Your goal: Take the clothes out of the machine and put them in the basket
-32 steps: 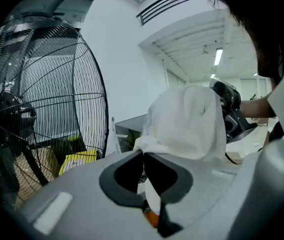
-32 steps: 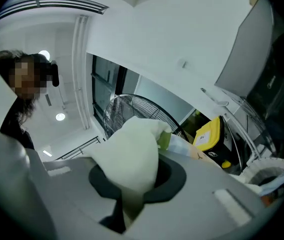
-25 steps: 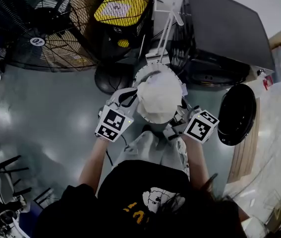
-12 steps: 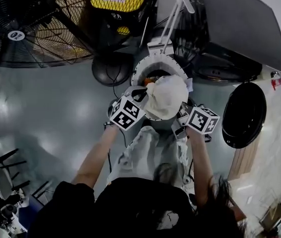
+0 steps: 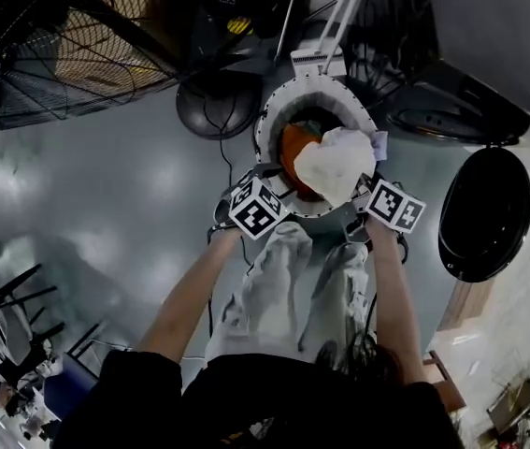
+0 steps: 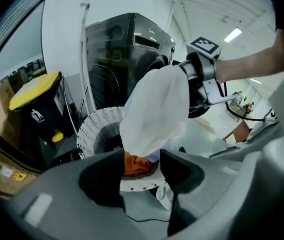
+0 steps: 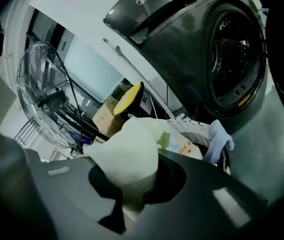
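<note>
A bundled white cloth (image 5: 339, 165) hangs over the mouth of the round white basket (image 5: 274, 120), between my two grippers. My right gripper (image 5: 363, 195) is shut on it, and in the right gripper view the cloth (image 7: 129, 154) bulges out of the jaws (image 7: 131, 204). My left gripper (image 5: 283, 181) pinches the cloth's lower edge (image 6: 154, 109) at its tips (image 6: 142, 156). An orange garment (image 5: 294, 152) lies inside the basket. The dark washing machine (image 7: 207, 59) stands just behind, its round door (image 5: 484, 213) swung open.
A pale blue cloth (image 7: 219, 139) drapes over the basket rim (image 7: 192, 129). A large floor fan (image 5: 59, 45) stands to the left, and a yellow-lidded bin (image 6: 34, 91) behind the basket. The person's grey trouser legs (image 5: 283, 288) are right in front of the basket.
Both grippers have sunk together with the white cloth, from chest height down to the basket's mouth. The orange garment inside has come into view.
</note>
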